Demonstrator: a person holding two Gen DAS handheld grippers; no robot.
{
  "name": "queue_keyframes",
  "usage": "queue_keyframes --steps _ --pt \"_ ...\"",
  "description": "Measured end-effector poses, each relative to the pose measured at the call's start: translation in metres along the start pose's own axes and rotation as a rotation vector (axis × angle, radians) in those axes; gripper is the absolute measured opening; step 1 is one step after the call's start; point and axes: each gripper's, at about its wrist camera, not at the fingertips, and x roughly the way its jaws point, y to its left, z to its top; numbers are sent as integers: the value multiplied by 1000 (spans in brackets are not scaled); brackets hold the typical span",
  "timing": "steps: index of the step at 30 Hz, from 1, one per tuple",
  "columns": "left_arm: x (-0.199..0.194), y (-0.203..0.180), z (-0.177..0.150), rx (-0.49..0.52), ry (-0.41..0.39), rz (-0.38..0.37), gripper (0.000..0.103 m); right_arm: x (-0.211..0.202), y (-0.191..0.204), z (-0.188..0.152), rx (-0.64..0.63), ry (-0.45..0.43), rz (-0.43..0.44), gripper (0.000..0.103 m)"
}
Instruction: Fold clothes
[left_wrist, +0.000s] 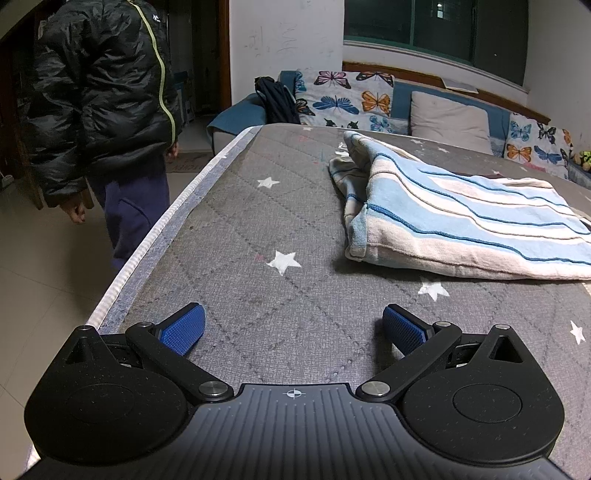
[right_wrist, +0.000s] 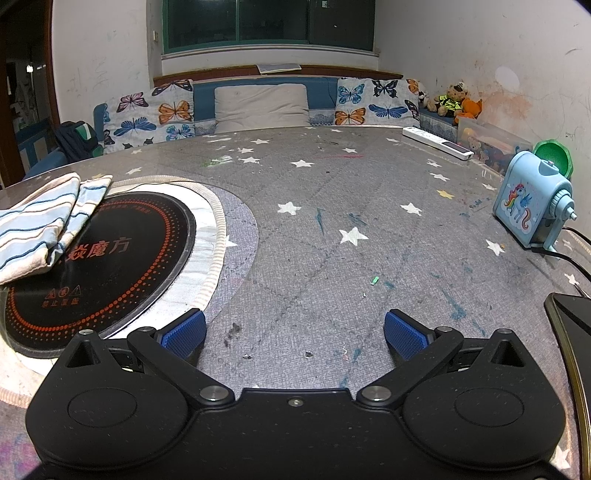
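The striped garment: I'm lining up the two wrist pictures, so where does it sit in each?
Left wrist: the striped garment lies right of centre on the grey star cloth, beyond the open left gripper.
Right wrist: it sits at the far left edge, partly on the black round hotplate, away from the open right gripper.
Shared landmark: the plain beige cushion.

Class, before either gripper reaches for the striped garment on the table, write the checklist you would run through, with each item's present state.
1. Left gripper open and empty: ok.
2. Right gripper open and empty: ok.
3. Blue and cream striped knitted garment lying flat: not ok, bunched and doubled over.
4. Garment clear of the round black induction hob: not ok, it overlaps the hob.
5. Hob switched off: cannot tell.
6. Person in black padded jacket away from the garment: ok.
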Motion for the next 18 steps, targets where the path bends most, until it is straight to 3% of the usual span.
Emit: queue_keyframes --steps 18 --pt "1 -1 0 0 0 0 103 0 -1 0 3 1 3 103"
